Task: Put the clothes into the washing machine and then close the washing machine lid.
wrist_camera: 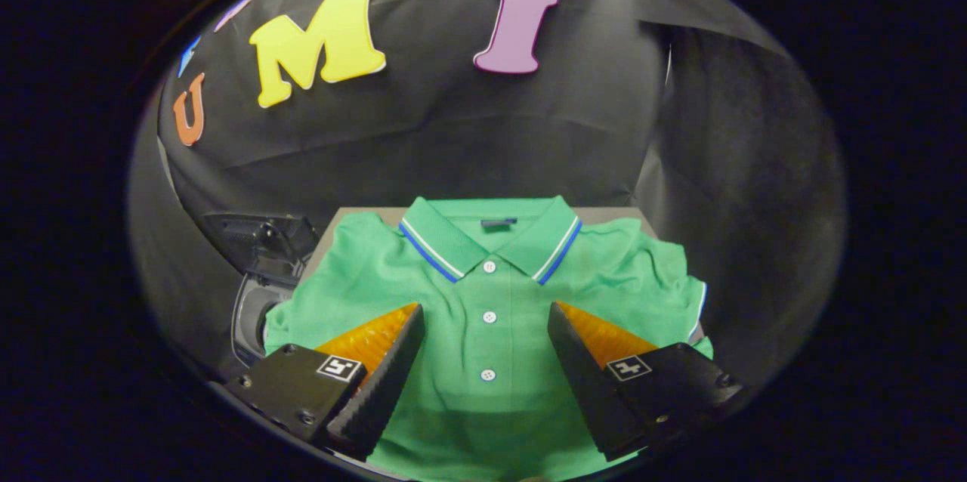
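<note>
Wide apart, the gripper (487, 316) fingers hang over a green polo shirt (483, 293) spread flat on a table (363, 214), its button placket between them, washing machine (261, 278) alongside.

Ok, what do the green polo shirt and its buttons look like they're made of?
The green polo shirt lying under the open gripper looks like matte knit cotton or a blend: fine pebbled weave, soft creases, ribbed striped collar. The fibre itself can't be told. The buttons look like small pale glossy plastic, though they are too small to be sure.
</note>
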Available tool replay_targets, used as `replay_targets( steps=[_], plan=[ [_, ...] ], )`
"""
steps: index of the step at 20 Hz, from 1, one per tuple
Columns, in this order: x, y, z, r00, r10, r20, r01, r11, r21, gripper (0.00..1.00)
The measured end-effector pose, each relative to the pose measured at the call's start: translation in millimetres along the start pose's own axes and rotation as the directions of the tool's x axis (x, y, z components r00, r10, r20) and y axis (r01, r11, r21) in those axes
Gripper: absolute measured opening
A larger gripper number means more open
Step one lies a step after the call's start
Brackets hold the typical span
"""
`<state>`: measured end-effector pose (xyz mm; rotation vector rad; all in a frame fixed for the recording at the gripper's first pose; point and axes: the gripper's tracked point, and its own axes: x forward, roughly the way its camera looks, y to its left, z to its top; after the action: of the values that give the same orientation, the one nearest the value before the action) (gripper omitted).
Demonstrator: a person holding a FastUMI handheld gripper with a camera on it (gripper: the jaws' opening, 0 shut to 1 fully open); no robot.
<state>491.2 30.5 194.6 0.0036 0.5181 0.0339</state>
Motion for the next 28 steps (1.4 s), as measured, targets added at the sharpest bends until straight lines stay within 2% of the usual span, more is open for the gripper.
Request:
replay_targets(
  steps=[2,3,6,9,16,20,25,27,28],
  plan=[
    [4,-3,-15,0.998,-0.016,-0.068,0.018,1.0,0.024,1.0],
    [4,0,-9,0.998,-0.022,-0.052,0.023,0.999,0.026,1.0],
    [4,-1,-12,0.994,-0.023,-0.105,0.022,1.0,-0.004,1.0],
    [6,0,-12,0.993,-0.01,-0.116,0.012,1.0,0.016,1.0],
    [8,0,-12,0.99,0.023,-0.136,-0.027,0.999,-0.028,0.98],
    [8,2,-11,0.988,0.039,-0.151,-0.046,0.998,-0.045,0.86],
    [10,-6,-8,0.992,0.05,-0.114,-0.051,0.999,-0.005,0.47],
    [13,-8,-9,0.994,0.065,-0.087,-0.065,0.998,-0.001,0.36],
    [11,-8,-6,0.995,0.078,-0.067,-0.077,0.997,0.02,0.26]
  ],
)
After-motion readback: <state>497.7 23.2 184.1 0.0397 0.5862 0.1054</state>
